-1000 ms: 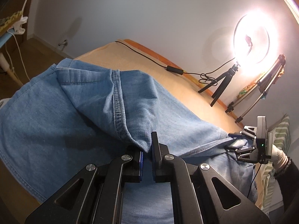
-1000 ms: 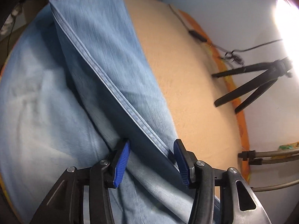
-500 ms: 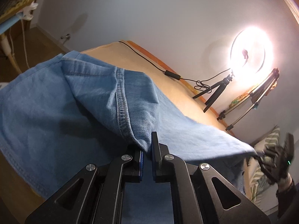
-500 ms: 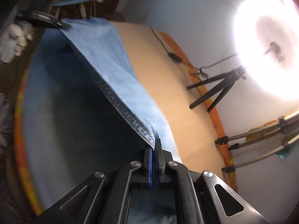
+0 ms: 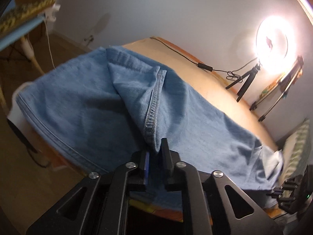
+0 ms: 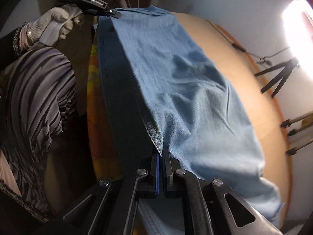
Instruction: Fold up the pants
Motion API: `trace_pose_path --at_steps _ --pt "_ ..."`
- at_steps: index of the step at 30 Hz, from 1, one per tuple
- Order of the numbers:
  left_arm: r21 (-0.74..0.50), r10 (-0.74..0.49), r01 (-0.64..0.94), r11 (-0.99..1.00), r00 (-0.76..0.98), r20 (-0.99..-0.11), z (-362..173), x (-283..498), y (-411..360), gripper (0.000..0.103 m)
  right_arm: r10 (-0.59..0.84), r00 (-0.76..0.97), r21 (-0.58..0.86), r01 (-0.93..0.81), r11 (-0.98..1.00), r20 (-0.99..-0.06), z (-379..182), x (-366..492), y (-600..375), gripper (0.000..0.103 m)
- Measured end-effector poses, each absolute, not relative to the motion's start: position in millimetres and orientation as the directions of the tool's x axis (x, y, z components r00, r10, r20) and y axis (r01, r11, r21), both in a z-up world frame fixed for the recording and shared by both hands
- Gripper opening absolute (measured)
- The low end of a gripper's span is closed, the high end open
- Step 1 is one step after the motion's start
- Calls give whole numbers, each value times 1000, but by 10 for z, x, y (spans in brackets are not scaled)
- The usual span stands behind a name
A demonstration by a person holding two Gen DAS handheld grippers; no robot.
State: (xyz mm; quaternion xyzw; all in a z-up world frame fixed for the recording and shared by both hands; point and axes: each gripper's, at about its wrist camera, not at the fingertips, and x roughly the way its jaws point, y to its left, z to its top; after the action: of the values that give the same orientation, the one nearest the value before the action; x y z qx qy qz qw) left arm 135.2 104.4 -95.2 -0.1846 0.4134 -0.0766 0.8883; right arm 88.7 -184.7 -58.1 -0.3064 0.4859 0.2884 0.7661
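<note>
The light blue denim pants [image 5: 93, 105] hang stretched above the tan table [image 5: 211, 86]. My left gripper [image 5: 155, 152] is shut on a seamed edge of the pants. My right gripper [image 6: 161, 156] is shut on the other end of the same edge, the pants [image 6: 185, 90] running away from it to the left gripper [image 6: 109, 12], seen far off in a gloved hand. The right gripper also shows at the lower right of the left wrist view [image 5: 289, 195]. The lower layer of the pants drapes over the near table edge.
A lit ring light [image 5: 272, 43] on a small tripod [image 5: 244, 82] stands at the table's far edge, with a black cable [image 5: 195, 62] along it. More stand legs [image 6: 297, 133] are at the right. The person's striped sleeve [image 6: 33, 90] is at left.
Both grippers have lifted and pulled the pants edge toward the near side of the table. The right gripper, open a second ago, has shut on the edge.
</note>
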Motion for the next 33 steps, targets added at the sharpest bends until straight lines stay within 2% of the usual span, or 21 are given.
trace_pose_path --at_steps 5,7,8,16,20,24,28,33 --pt "-300 -218 2 954 692 -688 -725 1347 1047 21 150 334 -150 -722 675 -931 -714 921 -1938 0" --pt "-274 -214 28 961 700 -682 -637 1437 1009 36 150 334 -147 -717 682 -931 -712 908 -1938 0" --pt "-263 -229 55 963 684 -693 -612 1539 961 47 149 333 -146 -714 685 -931 -716 902 -1922 0" --pt "-135 -184 128 983 585 -790 -877 2259 674 48 143 336 -141 -690 710 -931 -752 912 -1905 1" --pt "-78 -140 132 988 572 -808 -1036 2388 668 47 141 342 -142 -681 718 -929 -739 889 -1911 1" --pt "-145 -163 78 986 586 -794 -1085 2414 936 10 132 338 -145 -681 718 -932 -734 878 -1905 1" --pt "-222 -184 20 975 634 -751 -1036 2280 1248 5 122 332 -149 -682 716 -935 -734 909 -1886 1" --pt "-352 -200 -75 933 705 -681 -941 2008 1704 4 100 317 -155 -686 711 -943 -774 948 -1852 1"
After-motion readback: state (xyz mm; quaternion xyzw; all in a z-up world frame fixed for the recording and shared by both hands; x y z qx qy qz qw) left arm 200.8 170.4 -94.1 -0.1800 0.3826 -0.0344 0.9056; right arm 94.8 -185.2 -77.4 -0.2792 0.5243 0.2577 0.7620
